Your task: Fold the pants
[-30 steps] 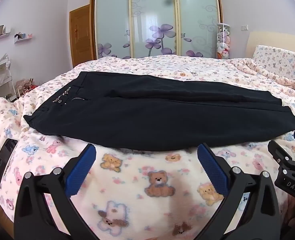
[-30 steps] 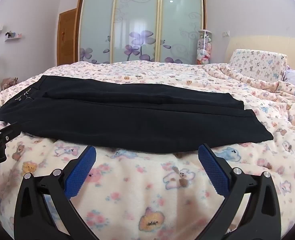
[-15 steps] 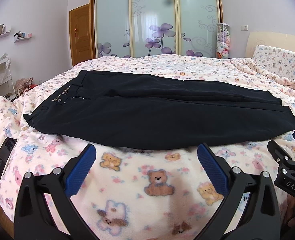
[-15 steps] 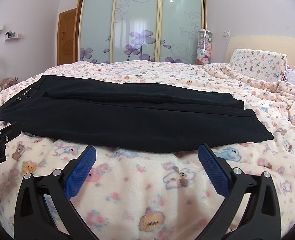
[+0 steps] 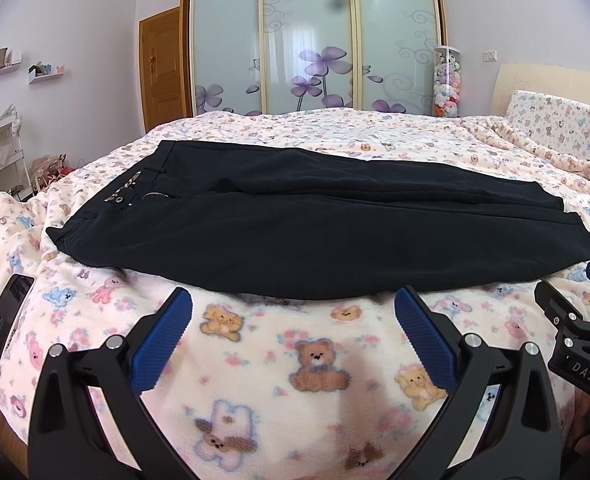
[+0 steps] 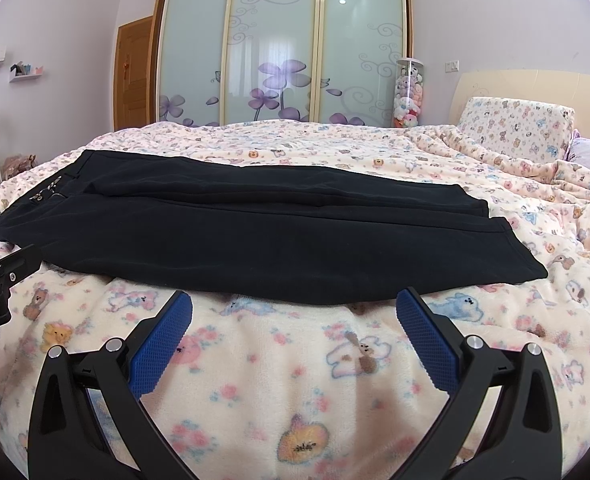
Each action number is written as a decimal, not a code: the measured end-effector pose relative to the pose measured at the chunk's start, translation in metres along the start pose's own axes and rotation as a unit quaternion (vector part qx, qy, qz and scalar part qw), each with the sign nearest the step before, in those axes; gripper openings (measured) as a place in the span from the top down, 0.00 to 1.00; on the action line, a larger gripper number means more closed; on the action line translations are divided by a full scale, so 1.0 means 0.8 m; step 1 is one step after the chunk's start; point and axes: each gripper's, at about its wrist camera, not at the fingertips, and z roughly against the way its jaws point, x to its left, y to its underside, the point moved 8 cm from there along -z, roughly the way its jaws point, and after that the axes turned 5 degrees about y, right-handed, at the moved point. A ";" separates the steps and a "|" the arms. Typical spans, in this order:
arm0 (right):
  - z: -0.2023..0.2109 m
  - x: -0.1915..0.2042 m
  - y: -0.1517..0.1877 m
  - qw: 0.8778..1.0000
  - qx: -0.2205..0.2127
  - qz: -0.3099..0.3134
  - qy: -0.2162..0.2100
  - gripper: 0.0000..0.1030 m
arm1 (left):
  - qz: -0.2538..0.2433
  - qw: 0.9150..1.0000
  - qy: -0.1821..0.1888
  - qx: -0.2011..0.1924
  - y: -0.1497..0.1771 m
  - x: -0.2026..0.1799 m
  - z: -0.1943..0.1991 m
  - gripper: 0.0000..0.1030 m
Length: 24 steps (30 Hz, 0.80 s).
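Left gripper [image 5: 293,316]: two black arms with blue, diamond-textured pads [image 5: 163,340], spread wide with nothing between them, above bare blanket.
Right gripper [image 6: 293,316]: same build, two blue pads [image 6: 425,340], jaws likewise wide apart and empty; seen also at the right edge of the left view, with "DAS" lettered on its black body.
Pants [image 5: 315,232]: one pair, black, matte cloth, lying flat just ahead of both sets of fingertips, not touched by either. Waistband [image 5: 107,208] to the left of the tools, with metal studs and a short zip; two legs run to the right, side by side, hems [image 6: 515,248] ahead and right of the right gripper.
Blanket [image 5: 319,364]: one, fleecy, cream, printed with teddy bears and small flowers; it covers the bed under the tools and pants.
Phone [image 5: 7,328]: one, dark, flat rectangle, on the blanket far left of the left gripper.
Pillow [image 6: 515,128]: one, bear print, far right, against a pale headboard.
Wardrobe [image 6: 279,48]: three frosted sliding panels with purple flowers, beyond the bed.
Toy tube [image 6: 408,94]: one clear cylinder of plush toys, right of the wardrobe.
Door [image 5: 163,68]: one, wooden, left of the wardrobe.
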 end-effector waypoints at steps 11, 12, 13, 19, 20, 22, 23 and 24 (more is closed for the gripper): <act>0.000 0.000 0.000 1.000 0.001 0.000 0.000 0.01 | 0.001 1.000 0.000 0.001 -0.001 0.000 0.001 0.02; 0.000 0.000 0.000 1.000 0.001 0.000 -0.001 0.01 | 0.001 1.000 0.000 0.001 -0.001 0.000 0.001 0.02; -0.001 0.000 0.000 1.000 0.001 0.000 -0.001 0.01 | 0.001 1.000 0.000 0.001 -0.001 0.000 0.001 0.02; -0.001 0.000 0.001 1.000 0.001 0.000 0.000 0.01 | 0.001 1.000 0.001 0.002 -0.001 -0.001 0.001 0.02; -0.001 0.000 0.001 1.000 0.001 0.000 0.000 0.01 | 0.001 1.000 0.001 0.001 -0.001 0.000 0.001 0.02; -0.001 0.000 0.001 1.000 0.001 0.000 -0.001 0.01 | 0.002 1.000 0.001 0.002 -0.001 0.000 0.001 0.02; -0.001 0.000 0.001 1.000 0.001 0.000 -0.001 0.01 | 0.001 1.000 0.001 0.002 -0.002 -0.001 0.001 0.02; -0.001 0.000 0.001 1.000 0.001 0.000 -0.001 0.01 | 0.001 1.000 0.000 0.001 -0.001 0.000 0.001 0.02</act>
